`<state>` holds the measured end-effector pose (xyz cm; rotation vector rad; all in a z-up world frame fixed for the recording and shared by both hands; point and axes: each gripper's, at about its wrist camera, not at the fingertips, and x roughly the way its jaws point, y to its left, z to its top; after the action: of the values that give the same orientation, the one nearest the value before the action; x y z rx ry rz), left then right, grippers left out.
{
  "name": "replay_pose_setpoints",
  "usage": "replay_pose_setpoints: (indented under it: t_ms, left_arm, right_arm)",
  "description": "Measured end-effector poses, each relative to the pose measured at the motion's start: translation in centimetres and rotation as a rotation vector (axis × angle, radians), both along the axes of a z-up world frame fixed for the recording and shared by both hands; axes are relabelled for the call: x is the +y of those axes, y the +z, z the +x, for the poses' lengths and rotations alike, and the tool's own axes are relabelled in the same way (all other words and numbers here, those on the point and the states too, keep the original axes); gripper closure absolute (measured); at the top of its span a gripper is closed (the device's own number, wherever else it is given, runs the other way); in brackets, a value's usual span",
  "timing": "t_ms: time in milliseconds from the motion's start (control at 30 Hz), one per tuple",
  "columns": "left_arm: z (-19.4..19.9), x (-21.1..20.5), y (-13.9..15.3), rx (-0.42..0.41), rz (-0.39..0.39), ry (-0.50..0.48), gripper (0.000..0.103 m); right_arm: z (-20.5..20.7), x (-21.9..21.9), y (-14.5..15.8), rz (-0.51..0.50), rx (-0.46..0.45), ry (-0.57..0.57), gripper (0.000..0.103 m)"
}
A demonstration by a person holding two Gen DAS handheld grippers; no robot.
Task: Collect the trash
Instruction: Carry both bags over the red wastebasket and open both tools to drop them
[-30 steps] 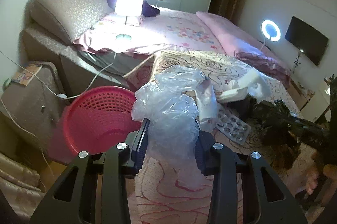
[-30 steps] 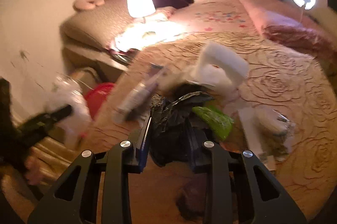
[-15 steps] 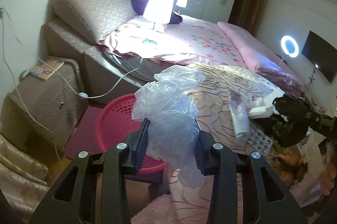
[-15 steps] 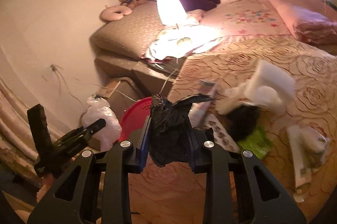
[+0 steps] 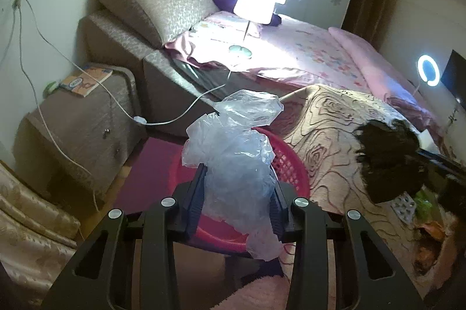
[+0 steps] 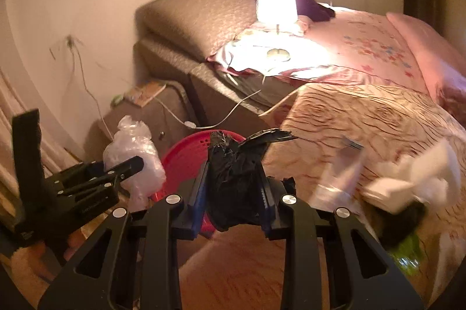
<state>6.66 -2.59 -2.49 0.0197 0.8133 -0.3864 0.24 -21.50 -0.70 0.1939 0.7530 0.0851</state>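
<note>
Trash is held in both grippers above a red plastic basket (image 5: 291, 164) that stands on the floor beside the bed (image 5: 335, 117). A crumpled clear plastic bag (image 5: 236, 158) is clamped between the jaws of the left gripper (image 5: 237, 193), and its loose end hangs down over the basket's rim. A crumpled black plastic bag (image 6: 233, 179) is pinched tightly between the closed jaws of the right gripper (image 6: 231, 187), in front of the basket's far edge as seen from the right wrist. More rubbish is left on the beige rose-patterned blanket (image 6: 364, 117): white paper or tissue (image 6: 413, 179), something green (image 6: 407, 251) and a blister pack of pills (image 5: 403, 205). A lit table lamp (image 5: 256, 1) is set on the bed near the headboard. A white cable (image 5: 174, 117) is strung from the lamp past a bedside cabinet (image 5: 81, 117).
</note>
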Motion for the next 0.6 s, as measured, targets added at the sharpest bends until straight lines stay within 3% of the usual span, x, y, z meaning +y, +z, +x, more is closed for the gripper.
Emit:
replay_pose_setpoints:
  t_ms: [367, 467, 533, 600]
  left_arm:
    - [2.6, -1.4, -2.6, 0.03, 0.048, 0.005, 0.062]
    - [3.0, -1.5, -3.3, 0.041, 0.048, 0.01, 0.055]
    - [3.1, -1.5, -3.5, 0.044, 0.049, 0.011, 0.049]
    - [3.4, -1.3, -3.8, 0.042, 0.054, 0.015, 0.043]
  right_arm:
    - [5.4, 2.6, -3.0, -0.003, 0.068, 0.018, 0.071]
    - [6.0, 2.6, -3.3, 0.019, 0.072, 0.012, 0.056]
    - [6.1, 2.6, -3.2, 0.033, 0.054, -0.002, 0.037]
    - [6.2, 2.4, -3.0, 0.045, 0.043, -0.019, 0.036]
